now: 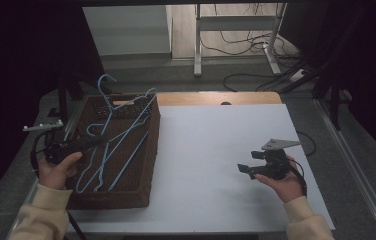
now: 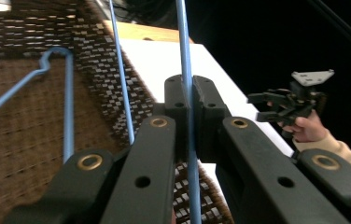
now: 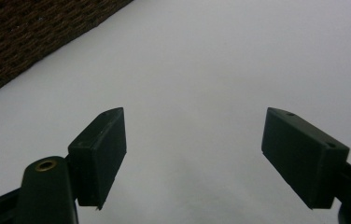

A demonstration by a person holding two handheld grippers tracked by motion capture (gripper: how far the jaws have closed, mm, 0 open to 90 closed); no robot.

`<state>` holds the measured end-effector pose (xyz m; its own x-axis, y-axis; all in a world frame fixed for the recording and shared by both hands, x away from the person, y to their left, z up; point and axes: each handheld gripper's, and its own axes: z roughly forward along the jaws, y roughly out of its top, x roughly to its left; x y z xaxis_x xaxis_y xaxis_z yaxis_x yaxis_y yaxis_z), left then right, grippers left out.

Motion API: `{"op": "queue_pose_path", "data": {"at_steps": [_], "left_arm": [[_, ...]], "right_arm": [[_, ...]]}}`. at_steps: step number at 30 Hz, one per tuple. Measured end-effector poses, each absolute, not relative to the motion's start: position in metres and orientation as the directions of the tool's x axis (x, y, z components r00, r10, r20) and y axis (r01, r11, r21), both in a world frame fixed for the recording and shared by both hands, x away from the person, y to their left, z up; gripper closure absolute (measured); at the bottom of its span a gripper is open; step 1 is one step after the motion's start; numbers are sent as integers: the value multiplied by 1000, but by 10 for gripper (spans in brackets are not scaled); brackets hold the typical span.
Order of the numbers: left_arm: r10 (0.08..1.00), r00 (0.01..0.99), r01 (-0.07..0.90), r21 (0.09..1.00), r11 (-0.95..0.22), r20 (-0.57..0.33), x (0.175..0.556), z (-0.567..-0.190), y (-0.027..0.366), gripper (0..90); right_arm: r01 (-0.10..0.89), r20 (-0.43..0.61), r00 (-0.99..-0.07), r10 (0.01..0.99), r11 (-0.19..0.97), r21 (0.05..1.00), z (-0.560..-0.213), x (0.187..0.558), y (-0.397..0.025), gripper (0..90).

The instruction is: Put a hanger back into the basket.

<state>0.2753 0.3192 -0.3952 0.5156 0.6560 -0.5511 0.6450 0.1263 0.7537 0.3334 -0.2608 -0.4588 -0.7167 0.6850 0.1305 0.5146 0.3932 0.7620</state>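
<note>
Hanger wire (image 2: 186,70), pale blue, runs up between the closed jaws of my left tongs (image 2: 188,100), clamped tight on it over the brown wicker basket (image 1: 141,192) at the table's left edge. More blue hangers (image 1: 121,145) lie tangled inside that basket, hooks toward its far end. My right tongs (image 1: 246,169) hover near the right edge of the white table (image 1: 206,150), jaws wide apart, holding nothing.
</note>
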Motion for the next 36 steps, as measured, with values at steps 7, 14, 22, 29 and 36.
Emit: {"op": "queue_pose_path", "data": {"at_steps": [7, 14, 22, 29, 36], "left_arm": [[656, 503, 665, 737, 122, -563, 276, -410, 333, 861], [645, 489, 699, 706, 113, -587, 289, -424, 333, 856], [659, 473, 713, 694, 105, -585, 302, -434, 327, 851], [635, 477, 713, 690, 124, -608, 308, -433, 325, 846], [669, 447, 737, 669, 102, -594, 311, -439, 325, 845]], "right_arm": [[518, 125, -714, 689, 401, 755, -461, 335, -262, 223], [520, 118, -714, 690, 411, 749, -461, 335, -260, 223], [515, 105, -718, 688, 424, 745, -462, 335, -259, 224], [511, 98, -721, 686, 431, 744, -462, 335, -258, 225], [510, 95, -724, 683, 438, 740, -462, 334, -256, 225]]}}
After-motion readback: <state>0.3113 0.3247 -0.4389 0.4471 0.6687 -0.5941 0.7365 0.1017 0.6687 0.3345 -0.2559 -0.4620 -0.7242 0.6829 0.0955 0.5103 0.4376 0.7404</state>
